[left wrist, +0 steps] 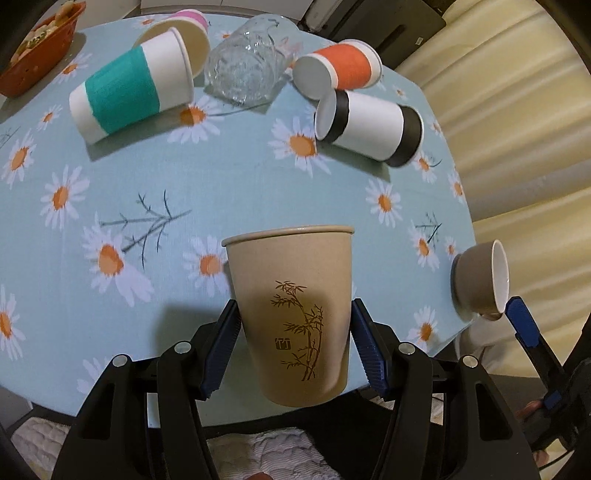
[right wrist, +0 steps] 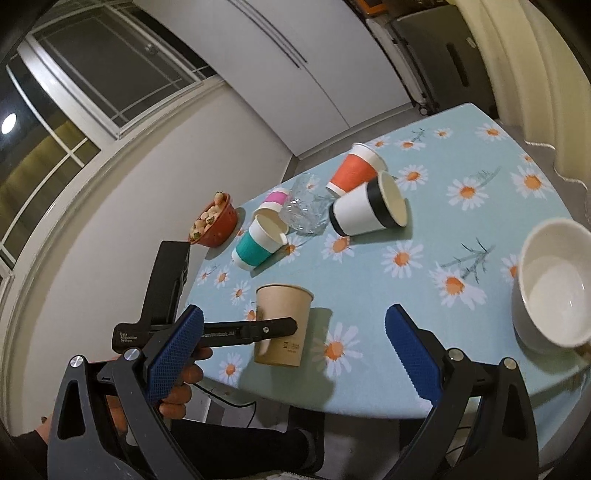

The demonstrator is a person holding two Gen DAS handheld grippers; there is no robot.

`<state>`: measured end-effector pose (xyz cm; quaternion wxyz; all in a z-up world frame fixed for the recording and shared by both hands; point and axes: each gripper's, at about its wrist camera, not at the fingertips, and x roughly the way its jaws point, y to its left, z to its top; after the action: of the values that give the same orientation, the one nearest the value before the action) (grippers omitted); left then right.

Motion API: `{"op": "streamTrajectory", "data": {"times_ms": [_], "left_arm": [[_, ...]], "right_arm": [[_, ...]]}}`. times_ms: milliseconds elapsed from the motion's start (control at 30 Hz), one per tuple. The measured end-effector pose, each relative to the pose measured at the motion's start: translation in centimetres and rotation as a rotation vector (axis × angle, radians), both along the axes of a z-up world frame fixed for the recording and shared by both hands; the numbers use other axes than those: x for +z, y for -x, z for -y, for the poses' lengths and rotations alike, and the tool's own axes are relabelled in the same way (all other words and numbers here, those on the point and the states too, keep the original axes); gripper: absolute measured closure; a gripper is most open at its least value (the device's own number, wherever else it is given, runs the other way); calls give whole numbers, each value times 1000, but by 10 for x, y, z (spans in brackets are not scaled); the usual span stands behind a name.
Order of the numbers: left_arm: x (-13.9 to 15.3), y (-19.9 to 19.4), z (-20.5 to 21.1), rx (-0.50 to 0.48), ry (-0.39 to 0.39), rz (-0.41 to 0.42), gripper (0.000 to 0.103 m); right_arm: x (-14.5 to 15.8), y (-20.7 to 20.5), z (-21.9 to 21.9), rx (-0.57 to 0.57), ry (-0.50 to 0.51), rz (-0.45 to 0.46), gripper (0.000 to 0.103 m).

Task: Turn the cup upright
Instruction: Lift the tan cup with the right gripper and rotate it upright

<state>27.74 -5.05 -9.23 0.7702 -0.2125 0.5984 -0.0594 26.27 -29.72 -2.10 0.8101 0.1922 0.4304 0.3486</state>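
A tan paper cup (left wrist: 295, 314) with a bamboo print stands upright near the table's front edge, mouth up. My left gripper (left wrist: 293, 347) has a blue pad on each side of it and looks shut on it. In the right wrist view the same cup (right wrist: 282, 319) shows with the left gripper's finger (right wrist: 251, 330) across its side. My right gripper (right wrist: 295, 354) is open and empty, hovering off the front edge of the table. A grey ceramic cup (right wrist: 552, 284) lies on its side at the right edge; it also shows in the left wrist view (left wrist: 480, 278).
Several cups lie tipped at the back of the daisy tablecloth (left wrist: 110, 177): a teal-banded one (left wrist: 129, 92), a pink one (left wrist: 190, 18), an orange one (left wrist: 340, 68), a black-banded one (left wrist: 369, 127) and a clear glass (left wrist: 247, 66). A red basket (left wrist: 37, 51) sits far left.
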Motion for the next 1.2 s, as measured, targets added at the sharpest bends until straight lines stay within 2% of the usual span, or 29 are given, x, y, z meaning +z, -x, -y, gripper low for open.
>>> {"op": "streamTrajectory", "data": {"times_ms": [167, 333, 433, 600, 967, 1200], "left_arm": [[-7, 5, 4, -4, -5, -24, 44], [-7, 7, 7, -18, -64, -26, 43], [-8, 6, 7, -11, -76, -27, 33], [-5, 6, 7, -13, -79, -24, 31], [18, 17, -4, -18, -8, 17, 31], [47, 47, -26, -7, 8, 102, 31]], "right_arm": [[-6, 5, 14, -33, -18, -26, 5], [-8, 6, 13, -28, -3, -33, 5], [-8, 6, 11, -24, 3, -29, 5], [-8, 6, 10, -27, 14, -29, 5], [-12, 4, 7, -21, 23, -48, 5], [-13, -6, -15, 35, 69, -89, 5]]}}
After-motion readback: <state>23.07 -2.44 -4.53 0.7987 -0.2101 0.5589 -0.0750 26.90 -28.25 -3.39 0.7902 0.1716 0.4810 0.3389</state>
